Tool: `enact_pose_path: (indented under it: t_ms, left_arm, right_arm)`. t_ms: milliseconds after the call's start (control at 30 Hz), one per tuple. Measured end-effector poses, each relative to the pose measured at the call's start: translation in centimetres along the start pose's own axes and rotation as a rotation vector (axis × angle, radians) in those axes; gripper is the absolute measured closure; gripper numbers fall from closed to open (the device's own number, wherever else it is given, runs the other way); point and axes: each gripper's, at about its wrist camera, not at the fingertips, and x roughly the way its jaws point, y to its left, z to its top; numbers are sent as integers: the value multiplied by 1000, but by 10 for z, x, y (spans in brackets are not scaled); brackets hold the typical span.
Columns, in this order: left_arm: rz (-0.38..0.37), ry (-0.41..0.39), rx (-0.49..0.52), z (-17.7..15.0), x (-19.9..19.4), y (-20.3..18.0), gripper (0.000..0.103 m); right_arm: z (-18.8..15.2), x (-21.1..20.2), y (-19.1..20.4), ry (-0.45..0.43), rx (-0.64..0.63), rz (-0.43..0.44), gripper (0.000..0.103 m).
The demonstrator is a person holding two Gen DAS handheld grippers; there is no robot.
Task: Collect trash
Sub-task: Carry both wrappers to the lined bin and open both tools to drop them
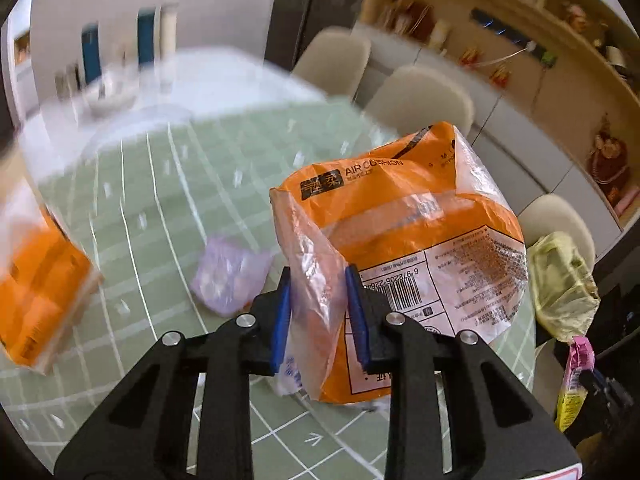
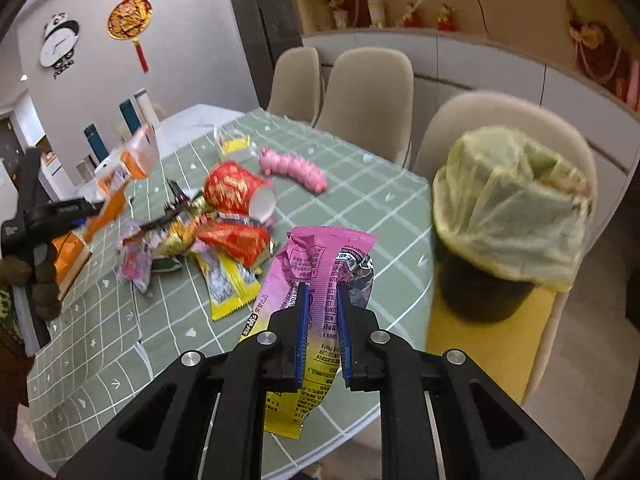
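Note:
In the left wrist view my left gripper (image 1: 317, 312) is shut on a loose fold of an orange and clear plastic bag (image 1: 400, 216), which hangs lifted above the green checked tablecloth (image 1: 168, 208). My right gripper (image 2: 322, 308) is shut on a pink and yellow snack wrapper (image 2: 320, 264), held over the table's near edge. To its right stands a dark trash bin with a yellow liner (image 2: 508, 216), on a chair seat. In the right wrist view the left gripper (image 2: 86, 208) shows at far left with the orange bag (image 2: 124, 168).
A pile of trash lies mid-table: a red paper cup (image 2: 236, 188), red and gold wrappers (image 2: 236, 240), a yellow wrapper (image 2: 224, 284), and a pink caterpillar toy (image 2: 296, 168). A purple crumpled wrapper (image 1: 228, 276) lies below the left gripper. Beige chairs (image 2: 368, 100) line the far side.

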Motion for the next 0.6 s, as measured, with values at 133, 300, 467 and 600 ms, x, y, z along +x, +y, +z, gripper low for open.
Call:
enact_pose_path:
  t_ms: [133, 300, 467, 600]
  left_arm:
    - [0, -91, 77, 12, -39, -35, 78]
    - [-13, -133, 176, 15, -55, -99, 77]
    - [-16, -159, 295, 10, -45, -177, 77]
    - [-57, -121, 369, 13, -16, -245, 77]
  right_arm:
    - [18, -20, -13, -54, -18, -5, 89]
    - [41, -42, -44, -154, -35, -11, 89]
    - [61, -46, -106, -214, 3, -11, 89]
    - [74, -46, -162, -235, 29, -43, 89]
